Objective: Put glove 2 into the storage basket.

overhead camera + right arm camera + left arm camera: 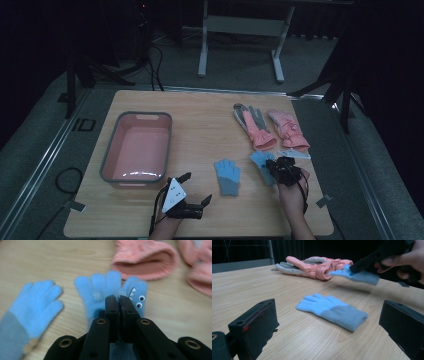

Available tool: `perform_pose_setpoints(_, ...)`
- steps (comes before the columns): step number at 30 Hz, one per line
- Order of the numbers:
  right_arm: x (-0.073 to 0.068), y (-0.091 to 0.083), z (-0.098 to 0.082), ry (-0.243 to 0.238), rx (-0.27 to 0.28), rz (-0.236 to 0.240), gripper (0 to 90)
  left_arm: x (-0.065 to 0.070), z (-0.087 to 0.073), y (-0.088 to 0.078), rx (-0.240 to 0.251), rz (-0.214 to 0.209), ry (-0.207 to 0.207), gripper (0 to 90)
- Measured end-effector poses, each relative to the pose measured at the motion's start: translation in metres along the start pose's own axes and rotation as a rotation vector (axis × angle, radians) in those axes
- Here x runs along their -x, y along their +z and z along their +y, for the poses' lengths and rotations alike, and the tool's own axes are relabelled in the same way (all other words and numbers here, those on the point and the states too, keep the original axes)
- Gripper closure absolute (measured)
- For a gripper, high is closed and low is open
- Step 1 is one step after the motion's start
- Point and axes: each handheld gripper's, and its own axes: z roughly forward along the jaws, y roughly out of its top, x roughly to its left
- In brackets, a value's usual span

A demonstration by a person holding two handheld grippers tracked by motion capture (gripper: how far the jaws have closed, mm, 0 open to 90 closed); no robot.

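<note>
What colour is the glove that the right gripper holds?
Light blue glove with googly eyes, clearest in the right gripper view.

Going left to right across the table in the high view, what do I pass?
Pink basin → left gripper → blue glove lying flat → blue glove pinched in the right gripper → right gripper. The two pink gloves lie farther back and overlap that span, so I leave them out.

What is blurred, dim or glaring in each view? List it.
High view: dim overall, dark surroundings, a pale glare streak inside the pink bin. Left gripper view: the lifted blue glove in the right tool is motion-smeared, while the lying blue glove is sharp. Right gripper view: the pink gloves and table look soft.
</note>
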Motion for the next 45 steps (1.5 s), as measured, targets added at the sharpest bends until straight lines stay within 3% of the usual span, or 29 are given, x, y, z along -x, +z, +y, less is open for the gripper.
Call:
perform_pose_setpoints(2,0.0,-0.007,-0.003,0.048,0.013,-0.032,86.3,0.0,0.0,0.0,0.001,0.0,-0.003,1.9)
perform_pose_setpoints(4,-0.001,-0.011,-0.005,0.064,0.018,-0.072,86.3,0.0,0.0,0.0,0.002,0.001,-0.002,1.9)
perform_pose_setpoints(8,-0.003,-0.018,-0.013,0.111,0.038,-0.083,86.3,0.0,0.0,0.0,0.001,0.001,0.0,1.9)
perform_pose_setpoints(14,-0.006,-0.02,-0.024,0.137,0.047,-0.1,86.3,0.0,0.0,0.0,-0.002,0.0,0.004,1.9)
perform_pose_setpoints(26,-0.001,0.01,-0.044,0.165,-0.025,-0.073,82.0,0.001,0.0,0.001,-0.004,-0.001,0.004,1.9)
perform_pose_setpoints(32,0.006,-0.007,-0.03,0.166,0.004,-0.004,68.2,0.0,0.001,0.002,-0.01,-0.007,0.008,1.9)
perform_pose_setpoints(33,0.007,-0.012,-0.027,0.152,0.022,0.008,65.2,0.001,0.001,0.002,-0.008,-0.006,0.008,1.9)
perform_pose_setpoints(34,0.008,-0.015,-0.024,0.104,0.032,0.016,60.3,0.001,0.001,0.002,-0.005,-0.007,0.008,1.9)
perform_pose_setpoints(35,0.008,-0.017,-0.022,0.065,0.028,-0.001,60.1,0.0,0.0,0.002,-0.004,-0.008,0.007,1.9)
perform_pose_setpoints(36,0.011,-0.019,-0.021,0.046,0.029,0.015,60.7,0.0,0.0,0.002,-0.004,-0.009,0.006,1.9)
perform_pose_setpoints(38,0.017,-0.018,-0.019,-0.028,0.028,0.115,60.7,0.0,0.0,0.001,-0.003,-0.009,0.004,1.9)
perform_pose_setpoints(42,0.028,-0.013,-0.02,-0.213,0.015,0.243,61.4,0.0,0.0,0.001,0.002,-0.006,0.003,1.9)
perform_pose_setpoints(45,0.034,-0.01,-0.021,-0.255,0.007,0.279,61.6,0.0,0.0,0.001,0.001,-0.005,0.005,1.9)
